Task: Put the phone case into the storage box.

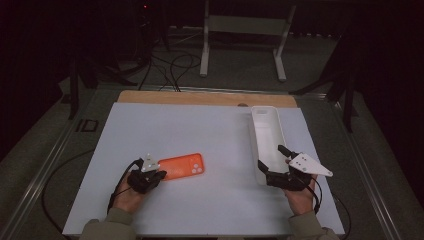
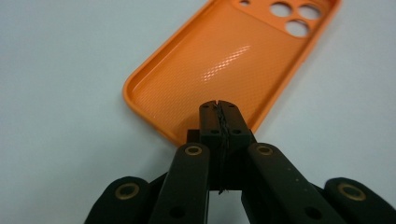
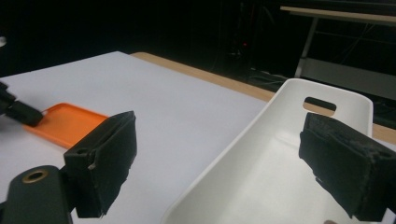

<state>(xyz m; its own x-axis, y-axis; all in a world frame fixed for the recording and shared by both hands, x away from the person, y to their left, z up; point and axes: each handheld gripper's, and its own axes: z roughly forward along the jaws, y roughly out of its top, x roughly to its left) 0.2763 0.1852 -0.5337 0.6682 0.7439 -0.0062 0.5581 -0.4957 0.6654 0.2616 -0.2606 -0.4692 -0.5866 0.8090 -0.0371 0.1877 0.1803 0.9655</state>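
We counted one orange phone case (image 1: 181,167), one white tray (image 1: 267,137), two grippers, a left gripper (image 1: 159,174) and a right gripper (image 1: 272,158), and one white table (image 1: 200,130) beneath them all.

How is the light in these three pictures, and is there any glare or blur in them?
High view: the white table is evenly lit, the room behind is nearly black. Left gripper view: a pale glare streak lies on the orange phone case, and its far end is softly blurred. Right gripper view: the near jaws look blurred, the white tray is bright, the background dark.
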